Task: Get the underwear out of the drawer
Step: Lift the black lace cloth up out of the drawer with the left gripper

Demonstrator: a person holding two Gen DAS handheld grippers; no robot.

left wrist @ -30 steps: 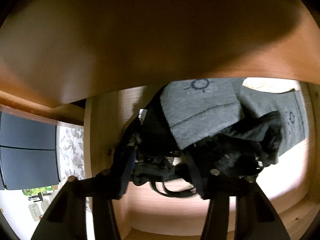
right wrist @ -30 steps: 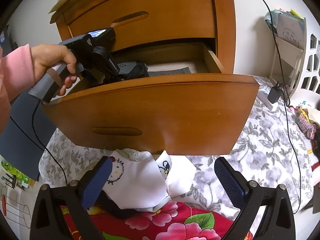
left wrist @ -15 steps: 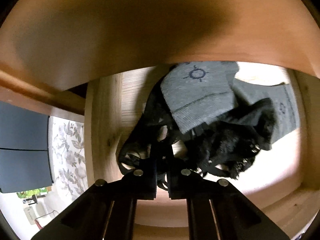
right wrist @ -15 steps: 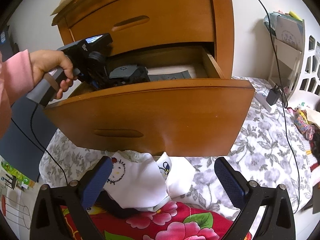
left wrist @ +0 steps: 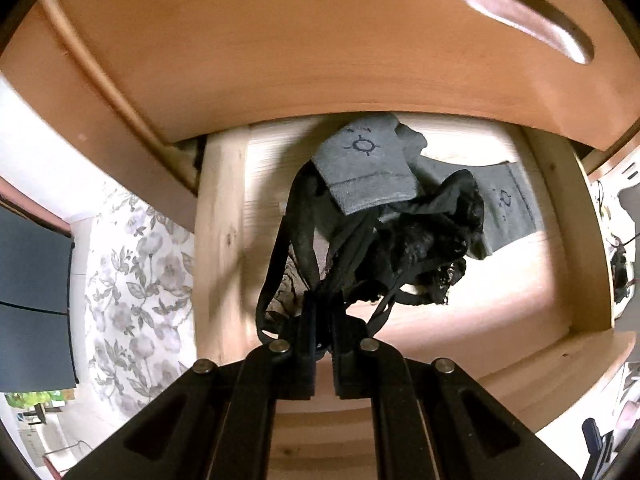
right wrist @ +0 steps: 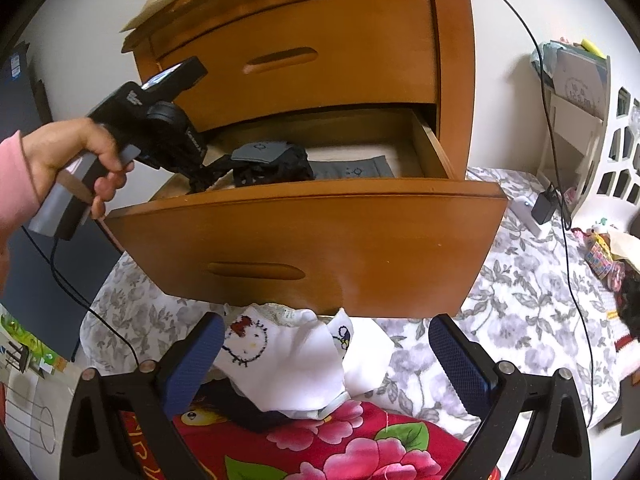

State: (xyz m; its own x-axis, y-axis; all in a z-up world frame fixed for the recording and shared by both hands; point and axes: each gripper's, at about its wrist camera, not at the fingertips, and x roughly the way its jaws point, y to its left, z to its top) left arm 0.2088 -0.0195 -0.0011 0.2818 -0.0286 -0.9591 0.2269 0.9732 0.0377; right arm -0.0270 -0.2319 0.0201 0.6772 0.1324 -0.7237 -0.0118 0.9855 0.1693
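Note:
Black lace underwear (left wrist: 420, 248) hangs in a bunch over the open wooden drawer (left wrist: 220, 240), its straps stretched down into my left gripper (left wrist: 322, 300), which is shut on them. A grey sock (left wrist: 368, 172) lies draped on top of the bunch. From the right wrist view the same black underwear (right wrist: 272, 166) rises just over the drawer front (right wrist: 320, 248), pulled by the left gripper (right wrist: 200, 182) in a person's hand (right wrist: 76, 156). My right gripper (right wrist: 326, 356) stands open below the drawer, nothing between its fingers.
A second grey sock (left wrist: 508, 208) lies flat on the drawer bottom. White printed underwear (right wrist: 288, 356) and a red flowered cloth (right wrist: 320, 440) rest on the grey floral bedspread (right wrist: 520, 320). A shut upper drawer (right wrist: 304, 60) sits above; cables and a white shelf (right wrist: 576, 120) are at right.
The left gripper closed on the black underwear's straps, then drew back and up, stretching the garment out of the drawer with the sock riding on it. The right gripper stayed put.

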